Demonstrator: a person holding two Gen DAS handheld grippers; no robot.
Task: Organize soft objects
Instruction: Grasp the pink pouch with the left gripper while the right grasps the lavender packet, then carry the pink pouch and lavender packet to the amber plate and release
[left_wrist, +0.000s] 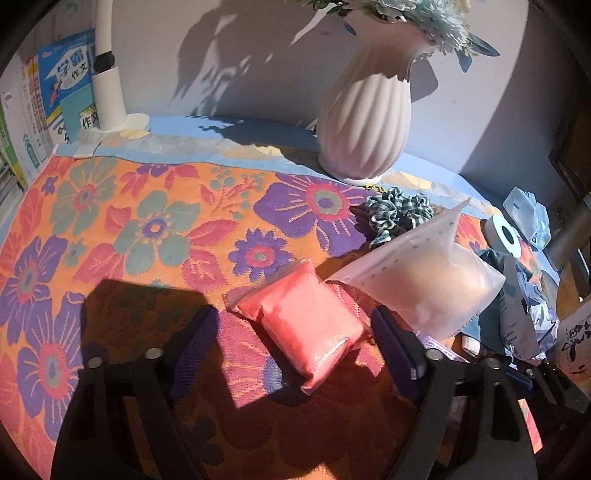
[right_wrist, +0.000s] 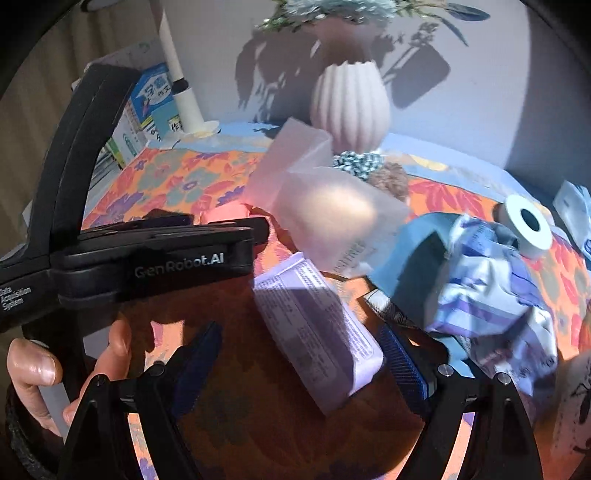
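Observation:
A pink soft packet in clear wrap lies on the flowered tablecloth. My left gripper is open around it; the right finger is close to the packet's edge and the left finger stands apart. A pale purple printed packet lies between the fingers of my right gripper, which is open too. A frosted bag holding something beige lies just beyond both packets, also seen in the right wrist view as the frosted bag. A green plaid scrunchie rests behind it.
A white ribbed vase with flowers stands at the back. Books and a lamp base fill the back left. A tape roll, teal cloth and a crumpled blue-white wrapper crowd the right. A hand holds the left gripper's body.

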